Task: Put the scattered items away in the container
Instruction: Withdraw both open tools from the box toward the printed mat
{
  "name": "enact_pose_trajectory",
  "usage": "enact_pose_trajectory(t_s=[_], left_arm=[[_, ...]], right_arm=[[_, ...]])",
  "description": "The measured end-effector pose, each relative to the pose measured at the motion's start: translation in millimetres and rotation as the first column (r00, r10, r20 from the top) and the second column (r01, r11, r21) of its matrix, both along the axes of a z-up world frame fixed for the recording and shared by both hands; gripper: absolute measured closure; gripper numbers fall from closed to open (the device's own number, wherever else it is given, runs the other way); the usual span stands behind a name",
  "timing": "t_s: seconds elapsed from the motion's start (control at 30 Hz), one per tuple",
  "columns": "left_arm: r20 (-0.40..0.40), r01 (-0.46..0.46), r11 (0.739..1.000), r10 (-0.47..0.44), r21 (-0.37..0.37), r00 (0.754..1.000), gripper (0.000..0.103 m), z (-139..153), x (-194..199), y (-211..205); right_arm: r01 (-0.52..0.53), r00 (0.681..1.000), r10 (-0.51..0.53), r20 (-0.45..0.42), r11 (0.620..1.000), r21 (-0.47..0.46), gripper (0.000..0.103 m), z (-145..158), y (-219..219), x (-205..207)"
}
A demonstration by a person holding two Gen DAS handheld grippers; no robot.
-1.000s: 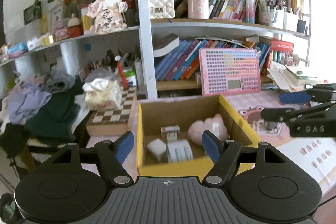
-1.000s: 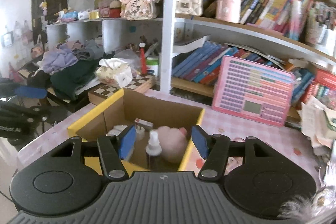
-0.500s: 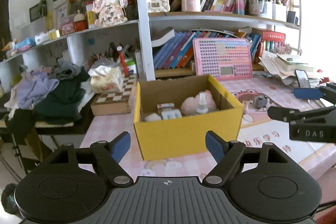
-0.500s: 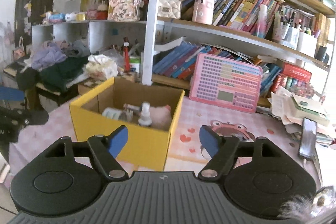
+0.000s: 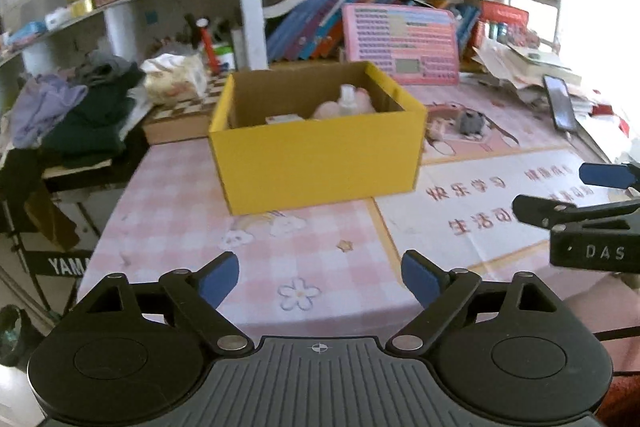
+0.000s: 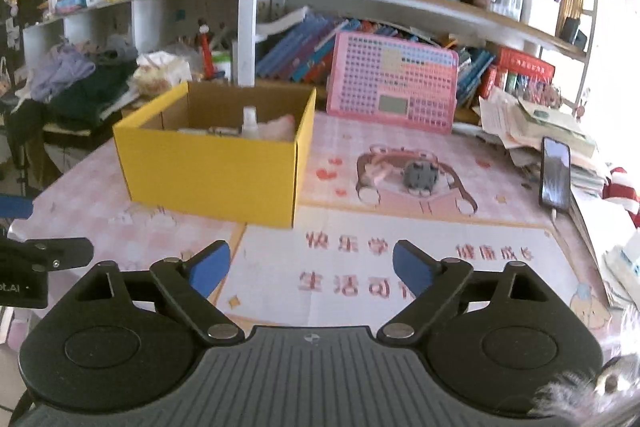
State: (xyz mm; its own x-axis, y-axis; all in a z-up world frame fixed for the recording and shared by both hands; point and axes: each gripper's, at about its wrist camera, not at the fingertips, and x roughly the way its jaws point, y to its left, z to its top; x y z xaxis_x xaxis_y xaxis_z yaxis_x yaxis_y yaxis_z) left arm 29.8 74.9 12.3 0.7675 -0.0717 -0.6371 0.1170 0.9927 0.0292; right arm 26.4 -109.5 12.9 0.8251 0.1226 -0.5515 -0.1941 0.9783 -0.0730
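Both your tongs are empty, jaws opening wide: left tongs (image 5: 320,277) bottom centre of the left view, right tongs (image 6: 310,267) bottom centre of the right view, nothing between either pair.

The yellow cardboard box (image 5: 316,155) sits mid-frame on the pink checked table (image 5: 180,211). Already inside it are a small clear spray bottle (image 6: 249,123), a pink soft toy (image 6: 280,129) and a small white carton (image 5: 282,119).

One loose item looks left over: a small grey fuzzy toy (image 6: 420,175), right of centre in the right view, on the cartoon print of the mat and near the box's right side. My read: that's next, and the right tongs are closer.

- Come at it from above, straddle the widest part and close gently; it looks soft and should squash.
- Keep clear of the black phone (image 6: 555,171) at the right edge.
- Lift over the box rim before letting go.
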Motion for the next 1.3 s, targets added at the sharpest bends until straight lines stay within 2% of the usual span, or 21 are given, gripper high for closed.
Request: enact_pose_trajectory(t_s=[0.27,0.57,0.8,0.97,1.1,1.3], left_arm=[[-0.039,0.070,0.998,-0.070,0.002,0.997,0.007,-8.7,3.4,-22.2],[-0.063,0.137,0.991,-0.137,0.000,0.989,0.006,-14.8,11.1,-46.8],[-0.067,0.181,0.984,-0.180,0.001,0.981,0.006,-13.5,14.6,-62.1],[-0.044,0.209,0.978,-0.208,0.018,0.977,0.006,-6.2,19.3,-67.7],[-0.042,0.214,0.977,-0.214,0.001,0.976,0.006,-5.7,18.2,-71.0],[-0.087,0.252,0.968,-0.252,-0.012,0.964,0.006,-20.2,16.6,-81.9]], right_arm=[[-0.004,0.999,0.002,-0.041,0.999,-0.037,0.006,-7.6,-8.0,-10.5],[0.084,0.993,-0.086,-0.077,0.996,-0.032,0.006,-13.3,-35.7,-14.4],[0.092,0.993,-0.094,-0.068,0.995,-0.035,0.006,-12.6,-51.2,-11.6],[0.091,0.995,-0.094,-0.034,0.993,-0.077,0.006,-3.5,-61.7,-6.2],[0.148,0.989,-0.150,-0.016,0.987,-0.067,0.006,-2.8,-63.0,-12.1],[0.163,0.986,-0.166,-0.032,0.984,-0.077,0.006,-12.0,-58.8,-18.3]])
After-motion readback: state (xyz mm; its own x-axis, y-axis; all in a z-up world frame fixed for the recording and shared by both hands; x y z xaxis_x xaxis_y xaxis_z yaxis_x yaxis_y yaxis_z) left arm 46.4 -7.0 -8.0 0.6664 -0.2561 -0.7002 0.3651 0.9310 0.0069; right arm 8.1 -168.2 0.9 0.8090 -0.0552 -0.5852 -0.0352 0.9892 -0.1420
